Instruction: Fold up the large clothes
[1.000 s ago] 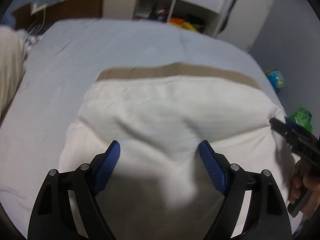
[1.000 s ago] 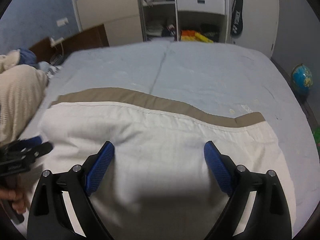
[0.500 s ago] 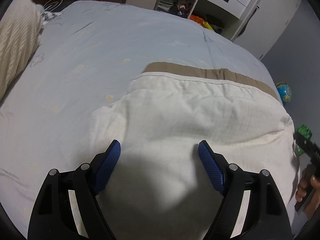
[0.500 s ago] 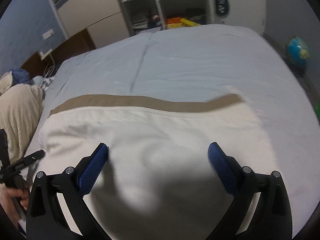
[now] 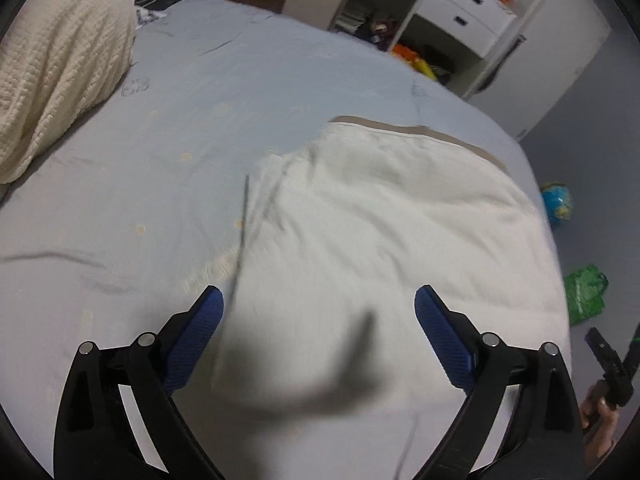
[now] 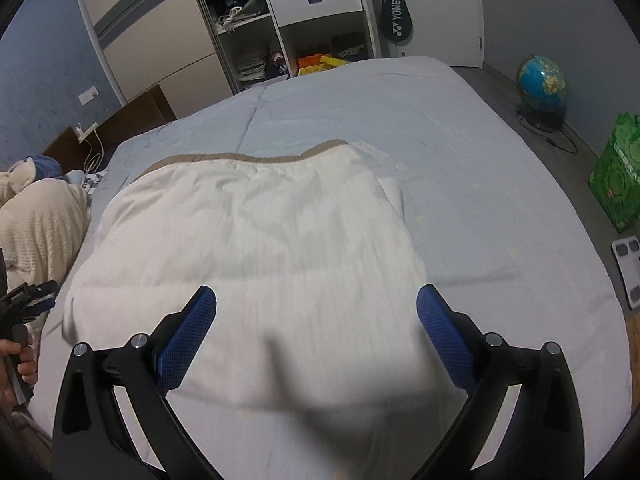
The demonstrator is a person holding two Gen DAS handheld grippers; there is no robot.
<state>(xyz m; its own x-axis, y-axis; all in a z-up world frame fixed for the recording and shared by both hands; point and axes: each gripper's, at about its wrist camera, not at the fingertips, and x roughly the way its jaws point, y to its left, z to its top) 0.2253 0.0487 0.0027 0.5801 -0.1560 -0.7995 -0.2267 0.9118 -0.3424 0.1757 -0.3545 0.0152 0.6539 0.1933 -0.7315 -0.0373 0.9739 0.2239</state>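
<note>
Left wrist: folded cream garment [image 5: 392, 216] (tan band) on bed [image 5: 168, 152].

Left wrist view: looks steeply down past own fingers [image 5: 208, 320], close above cream cloth [image 5: 380, 232] on bed [image 5: 160, 160]; wardrobe shelves [image 5: 400, 20] upper right of frame

Right wrist view: same downward tilt, close over cloth [image 6: 260, 232]; shelves [image 6: 300, 40] top centre, globe [image 6: 542, 84] upper right

Shared: cloth, bed [image 6: 480, 180], shelves, globe [image 5: 557, 202]; each view catches other gripper at frame edge
</note>
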